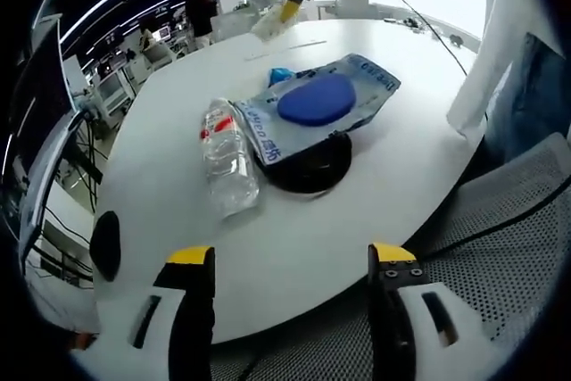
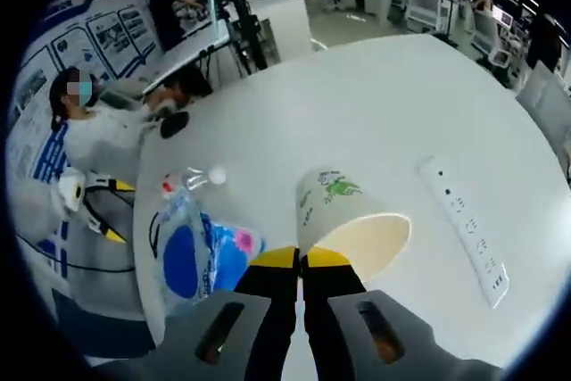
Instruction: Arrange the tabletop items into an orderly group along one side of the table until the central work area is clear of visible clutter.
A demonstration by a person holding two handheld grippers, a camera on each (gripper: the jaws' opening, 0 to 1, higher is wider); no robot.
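From my left gripper (image 1: pixel 292 267) I saw its yellow-tipped jaws spread wide with nothing between them, hanging over the near edge of the white table (image 1: pixel 393 167). Ahead of it lay a clear plastic bottle (image 1: pixel 226 156) with a red-marked label, on its side, touching a blue-and-white pouch (image 1: pixel 317 101) that rested partly over a black round object (image 1: pixel 312 169). My right gripper (image 2: pixel 302 258) was clenched on the rim of a paper cup (image 2: pixel 346 218), which was tipped with its open mouth facing the camera. In the right gripper view the pouch (image 2: pixel 192 260) and bottle (image 2: pixel 183 183) sat left of the cup, and a white power strip (image 2: pixel 468 229) lay well apart to the right. A small black object (image 1: pixel 104 244) rested near the table's edge, left of my left gripper.
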